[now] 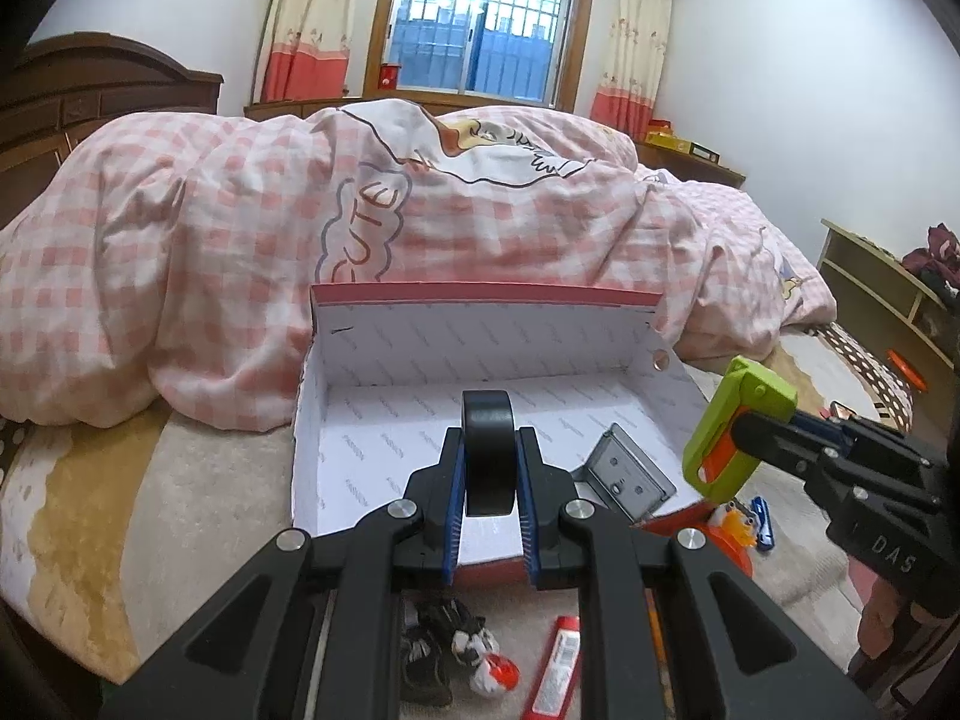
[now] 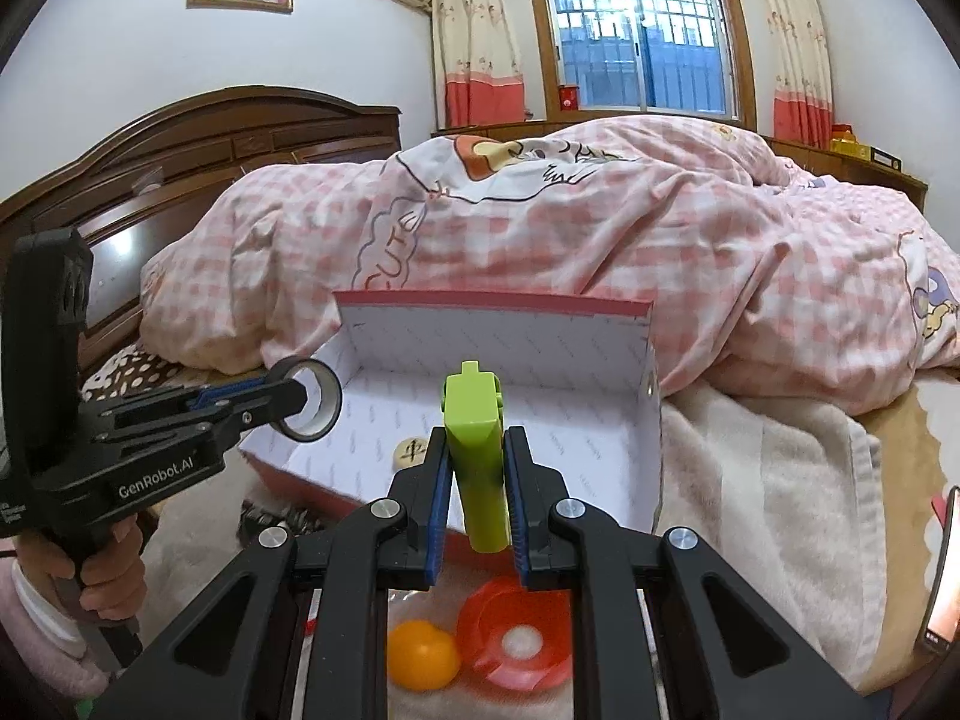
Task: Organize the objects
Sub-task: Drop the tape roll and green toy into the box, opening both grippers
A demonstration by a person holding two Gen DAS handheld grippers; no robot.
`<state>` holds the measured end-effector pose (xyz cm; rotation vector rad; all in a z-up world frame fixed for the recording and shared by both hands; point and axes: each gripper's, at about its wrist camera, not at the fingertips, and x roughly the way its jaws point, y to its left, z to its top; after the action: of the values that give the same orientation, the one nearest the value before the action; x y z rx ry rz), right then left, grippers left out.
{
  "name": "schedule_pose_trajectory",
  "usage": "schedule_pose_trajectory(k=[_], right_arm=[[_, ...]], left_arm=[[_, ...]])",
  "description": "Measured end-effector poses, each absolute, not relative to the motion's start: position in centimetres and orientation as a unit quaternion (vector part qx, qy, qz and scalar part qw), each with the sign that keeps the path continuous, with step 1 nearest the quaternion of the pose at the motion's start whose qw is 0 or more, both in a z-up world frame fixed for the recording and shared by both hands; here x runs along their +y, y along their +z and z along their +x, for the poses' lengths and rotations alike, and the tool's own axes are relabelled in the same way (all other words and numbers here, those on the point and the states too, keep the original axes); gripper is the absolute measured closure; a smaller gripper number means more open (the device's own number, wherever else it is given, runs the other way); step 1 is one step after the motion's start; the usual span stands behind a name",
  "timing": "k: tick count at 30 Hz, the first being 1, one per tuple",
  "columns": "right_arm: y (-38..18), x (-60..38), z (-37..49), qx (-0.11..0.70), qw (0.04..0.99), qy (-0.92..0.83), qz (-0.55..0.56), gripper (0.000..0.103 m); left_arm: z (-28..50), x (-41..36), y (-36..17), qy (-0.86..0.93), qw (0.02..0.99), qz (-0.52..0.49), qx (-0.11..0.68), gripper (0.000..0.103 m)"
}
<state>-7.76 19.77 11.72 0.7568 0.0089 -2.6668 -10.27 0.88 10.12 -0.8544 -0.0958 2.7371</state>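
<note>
Two claws clamped: left claw (image 1: 487, 516) grips tape roll (image 1: 487, 461), "GenRobot.AI"; right claw (image 2: 477, 519) grips green toy (image 2: 474, 450).

"CUTE" is printed in outlined letters inside a cloud shape on the pink checked quilt (image 1: 360, 210), at centre left of the left wrist view and left of centre in the right wrist view. "GenRobot.AI" stands in white on the black body of the left gripper (image 2: 312, 399), at lower left of the right wrist view. "DAS" shows on the body of the right gripper (image 1: 729, 429), at the right edge of the left wrist view. A round wooden piece (image 2: 413, 452) in the white box (image 2: 600, 450) carries a dark Chinese character. The box's pale lining print is too small to read.
</note>
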Motion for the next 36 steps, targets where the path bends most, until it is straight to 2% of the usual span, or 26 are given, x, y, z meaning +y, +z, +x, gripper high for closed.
schedule_pose_trajectory(k=[32, 34, 36], right_arm=[[8.2, 20.0, -15.5, -0.003, 0.163, -0.938, 0.306, 0.085], [8.1, 19.9, -15.7, -0.003, 0.163, -0.937, 0.310, 0.080], [7.8, 19.8, -15.8, 0.002, 0.158, -0.937, 0.313, 0.066]], left_arm=[[-16.5, 1.0, 6.2, 0.935, 0.114, -0.336, -0.026, 0.088], [-16.6, 1.1, 6.1, 0.933, 0.118, -0.338, -0.025, 0.088], [-16.6, 1.3, 6.0, 0.932, 0.122, -0.340, -0.023, 0.088]])
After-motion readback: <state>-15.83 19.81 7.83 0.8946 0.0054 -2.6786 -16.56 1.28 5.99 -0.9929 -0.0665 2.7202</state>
